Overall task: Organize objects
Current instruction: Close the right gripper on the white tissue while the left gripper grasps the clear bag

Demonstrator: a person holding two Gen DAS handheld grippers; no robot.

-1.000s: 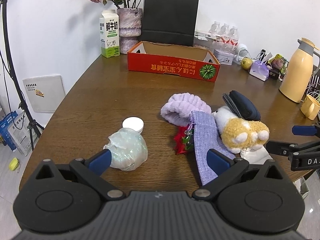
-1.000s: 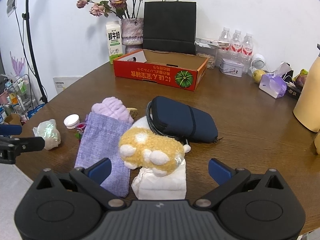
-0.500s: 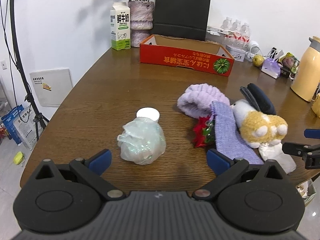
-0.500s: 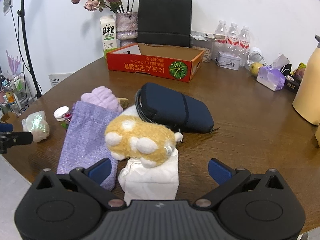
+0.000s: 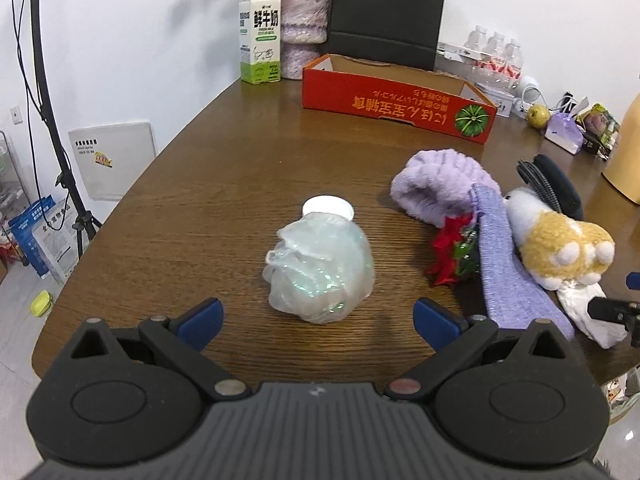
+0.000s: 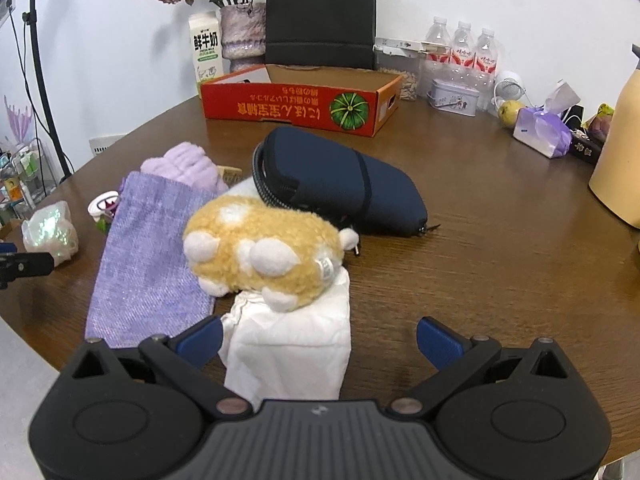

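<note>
My left gripper (image 5: 318, 320) is open and empty, its jaws just short of a shiny crumpled plastic bundle (image 5: 320, 270) with a white lid (image 5: 328, 207) behind it. My right gripper (image 6: 318, 338) is open and empty, with a white folded cloth (image 6: 292, 348) between its jaws. On that cloth rests a yellow and white plush toy (image 6: 260, 246). Beside it lie a purple drawstring pouch (image 6: 150, 256), a fluffy lilac cloth (image 6: 184, 162) and a navy zip case (image 6: 340, 182). A red and green ornament (image 5: 456, 250) lies by the pouch. An open red cardboard box (image 6: 300, 100) stands at the back.
A milk carton (image 5: 259, 36), a vase of flowers (image 5: 304, 28) and a black paper bag (image 5: 386, 16) stand behind the box. Water bottles (image 6: 462, 52), a tin (image 6: 454, 98), a tissue pack (image 6: 542, 132) and a yellow jug (image 6: 620, 152) stand at the right. The round table's edge (image 5: 100, 232) curves left.
My left gripper has moved right, centring the plastic bundle between its jaws. My right gripper has moved forward and left, bringing the white cloth and plush toy closer.
</note>
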